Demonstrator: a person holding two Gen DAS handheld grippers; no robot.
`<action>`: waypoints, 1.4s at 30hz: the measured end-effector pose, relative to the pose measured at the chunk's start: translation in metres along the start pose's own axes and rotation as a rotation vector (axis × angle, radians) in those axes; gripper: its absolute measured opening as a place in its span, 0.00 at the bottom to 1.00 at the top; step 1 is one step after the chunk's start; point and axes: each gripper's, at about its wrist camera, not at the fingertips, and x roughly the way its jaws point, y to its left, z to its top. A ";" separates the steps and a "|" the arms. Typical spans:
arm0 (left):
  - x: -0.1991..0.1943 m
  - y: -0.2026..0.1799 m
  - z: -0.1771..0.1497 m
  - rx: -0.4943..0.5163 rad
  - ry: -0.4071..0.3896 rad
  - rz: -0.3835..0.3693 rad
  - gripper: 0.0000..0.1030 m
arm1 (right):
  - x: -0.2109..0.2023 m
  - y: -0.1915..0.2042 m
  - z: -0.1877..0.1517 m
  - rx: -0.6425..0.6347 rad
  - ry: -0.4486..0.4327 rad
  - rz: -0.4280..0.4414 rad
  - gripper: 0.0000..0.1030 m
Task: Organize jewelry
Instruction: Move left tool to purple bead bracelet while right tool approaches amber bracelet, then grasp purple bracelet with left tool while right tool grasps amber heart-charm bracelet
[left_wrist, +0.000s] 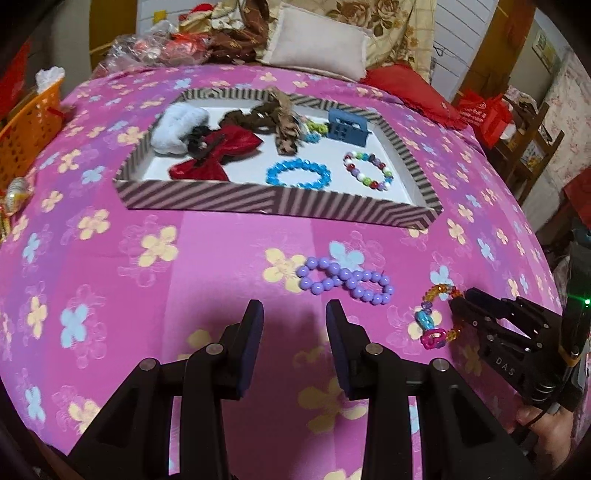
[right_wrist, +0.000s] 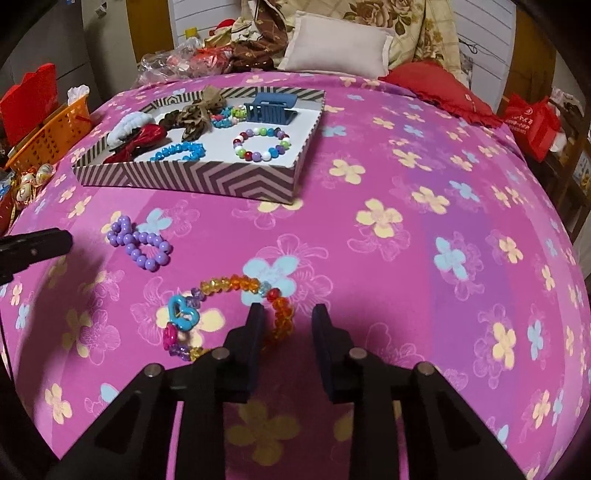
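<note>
Orange bracelet (right_wrist: 258, 291) faceted beads | R tongs (right_wrist: 288, 314) apart, straddling | L tongs (left_wrist: 295, 310) apart, empty

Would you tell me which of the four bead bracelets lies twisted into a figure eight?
The purple bracelet, lying on the bedspread outside the striped box. The orange bracelet with charms and the two bracelets in the box lie as open loops.

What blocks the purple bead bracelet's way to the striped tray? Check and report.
Nothing visible. The purple bead bracelet lies on bare pink bedspread just ahead of the left gripper; only open fabric separates it from the striped tray. The tray's near wall must be cleared.
</note>
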 end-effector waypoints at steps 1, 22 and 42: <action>0.002 0.000 0.001 -0.013 0.008 -0.011 0.28 | 0.000 0.000 0.000 -0.003 0.000 0.000 0.30; 0.048 -0.010 0.031 -0.265 0.131 -0.086 0.29 | 0.001 0.004 -0.001 -0.017 -0.012 0.026 0.45; 0.050 -0.009 0.032 -0.272 0.112 -0.184 0.03 | -0.004 -0.007 -0.003 0.035 -0.025 0.070 0.10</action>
